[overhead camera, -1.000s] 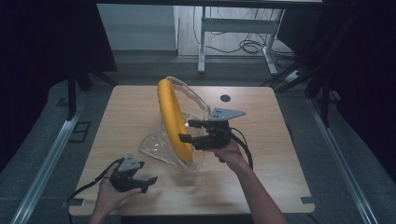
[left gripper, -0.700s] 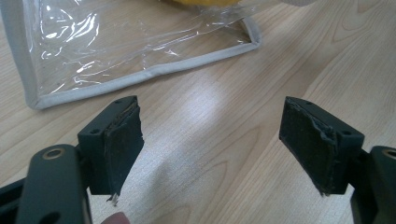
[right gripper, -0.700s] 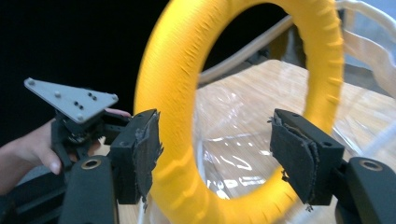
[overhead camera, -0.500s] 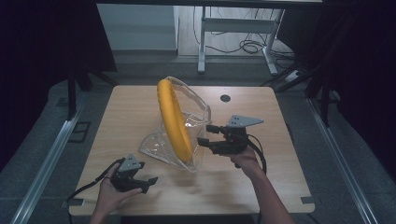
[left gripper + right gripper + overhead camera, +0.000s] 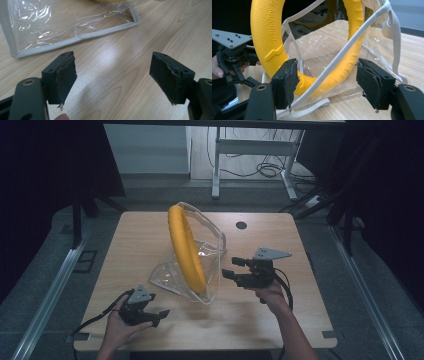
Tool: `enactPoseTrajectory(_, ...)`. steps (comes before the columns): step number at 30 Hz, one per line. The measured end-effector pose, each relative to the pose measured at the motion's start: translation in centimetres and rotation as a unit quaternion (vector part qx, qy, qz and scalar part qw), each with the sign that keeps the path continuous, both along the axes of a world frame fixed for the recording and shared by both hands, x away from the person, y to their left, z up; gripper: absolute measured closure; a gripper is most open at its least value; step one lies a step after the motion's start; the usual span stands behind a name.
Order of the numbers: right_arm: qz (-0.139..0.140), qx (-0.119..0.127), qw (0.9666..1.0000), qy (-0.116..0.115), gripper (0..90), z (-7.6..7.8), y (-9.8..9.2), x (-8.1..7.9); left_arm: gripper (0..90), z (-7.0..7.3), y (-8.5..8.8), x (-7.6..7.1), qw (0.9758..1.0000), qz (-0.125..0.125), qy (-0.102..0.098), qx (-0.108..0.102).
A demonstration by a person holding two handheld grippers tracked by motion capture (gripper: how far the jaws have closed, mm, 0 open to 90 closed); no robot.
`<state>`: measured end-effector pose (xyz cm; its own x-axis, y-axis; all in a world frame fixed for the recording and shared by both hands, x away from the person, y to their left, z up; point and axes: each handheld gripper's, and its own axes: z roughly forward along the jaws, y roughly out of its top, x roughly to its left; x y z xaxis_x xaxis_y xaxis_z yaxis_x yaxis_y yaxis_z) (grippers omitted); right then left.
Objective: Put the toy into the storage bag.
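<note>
A single thick yellow foam ring (image 5: 186,247) is standing on edge in the middle of the pale wooden table (image 5: 300,245), sitting inside one clear plastic bag with a grey fabric-bound rim (image 5: 212,257) that is gaping open around it. The right gripper (image 5: 231,268) is hovering just beside the bag on the table's right half, pointing level toward the ring, so the ring is lying straight ahead of its jaws; the jaws have just been closing a little, yet they are standing apart with nothing between them, and in the right gripper view the bag's rim strap (image 5: 352,47) is crossing the gap ahead of them. The ring's plane is running away from the person, edge-on to the high view. The left gripper (image 5: 159,316) is resting near the table's front edge, its jaws spread on nothing, with the bag's flat bottom corner (image 5: 17,53) lying just ahead of it. By my judgement the right gripper is the nearer to the ring and rim. The count is one ring, one bag, two grippers.
</note>
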<state>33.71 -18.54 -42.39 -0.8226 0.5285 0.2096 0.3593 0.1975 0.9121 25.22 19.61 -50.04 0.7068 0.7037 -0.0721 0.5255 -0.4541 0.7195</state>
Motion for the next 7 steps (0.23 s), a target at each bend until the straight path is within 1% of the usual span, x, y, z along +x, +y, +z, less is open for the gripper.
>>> enactPoseTrajectory(7, -0.001, -0.008, 1.0000, 0.000, 33.8, -0.41, 0.04, -0.15, 21.2, 0.02, 0.02, 0.00, 1.0000, 0.001, 0.000, 0.000)
